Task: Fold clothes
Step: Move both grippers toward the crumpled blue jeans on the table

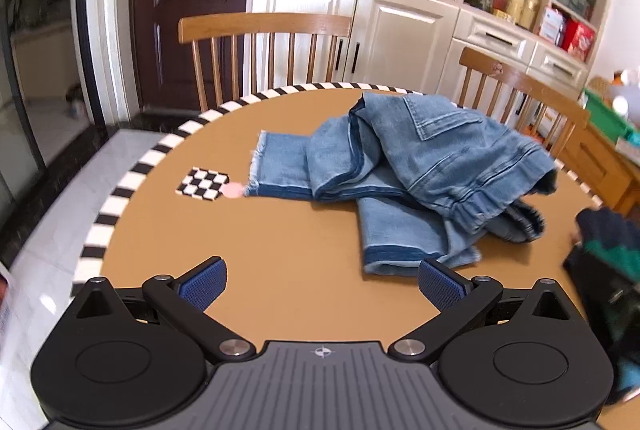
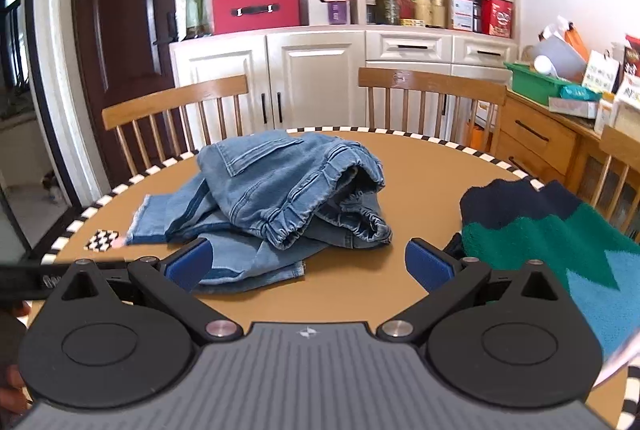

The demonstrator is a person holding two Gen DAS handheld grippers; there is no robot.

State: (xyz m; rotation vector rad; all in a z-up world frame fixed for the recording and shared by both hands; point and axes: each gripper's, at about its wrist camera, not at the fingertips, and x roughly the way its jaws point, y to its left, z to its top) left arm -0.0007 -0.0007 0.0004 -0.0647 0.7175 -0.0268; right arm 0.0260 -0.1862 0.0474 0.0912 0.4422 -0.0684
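Nearest the cameras, the left gripper (image 1: 322,284) and right gripper (image 2: 309,264) hover with jaws apart and empty, seemingly ready to grasp the crumpled, unfolded jeans (image 1: 420,174) mid-table (image 1: 280,254), a green-and-navy sweater (image 2: 560,230) waiting right.

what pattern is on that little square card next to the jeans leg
A black-and-white checkerboard on the square card, clearest in the left wrist view.
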